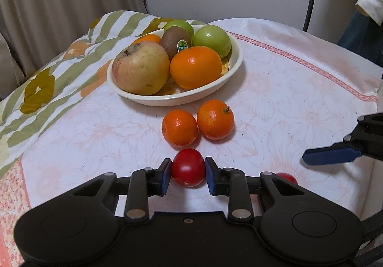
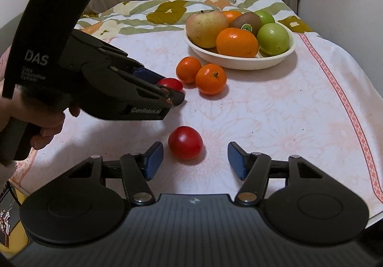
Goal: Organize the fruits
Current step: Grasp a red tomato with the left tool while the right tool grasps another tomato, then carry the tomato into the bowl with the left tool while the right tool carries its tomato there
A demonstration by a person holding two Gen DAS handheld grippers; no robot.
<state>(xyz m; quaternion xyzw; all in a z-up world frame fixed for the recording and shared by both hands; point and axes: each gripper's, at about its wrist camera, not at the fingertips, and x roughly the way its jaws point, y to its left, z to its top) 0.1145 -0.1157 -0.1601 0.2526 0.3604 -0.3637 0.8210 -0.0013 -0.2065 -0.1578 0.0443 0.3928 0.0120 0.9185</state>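
My left gripper [image 1: 188,174] is shut on a red tomato [image 1: 188,167] just above or on the cloth; it also shows in the right wrist view [image 2: 170,84]. My right gripper [image 2: 195,159] is open, its pads either side of a second red tomato [image 2: 185,142] that lies on the cloth slightly ahead. Two mandarins [image 1: 179,128] [image 1: 215,119] lie side by side before a cream bowl [image 1: 182,98]. The bowl holds an apple [image 1: 140,67], an orange [image 1: 195,67], a kiwi [image 1: 176,42] and two green fruits [image 1: 211,40].
A white floral tablecloth [image 1: 287,89] with a pink border covers the table. A striped quilt [image 1: 47,80] lies bunched at the far left. Curtains and a wall stand behind. The table edge drops off on the right.
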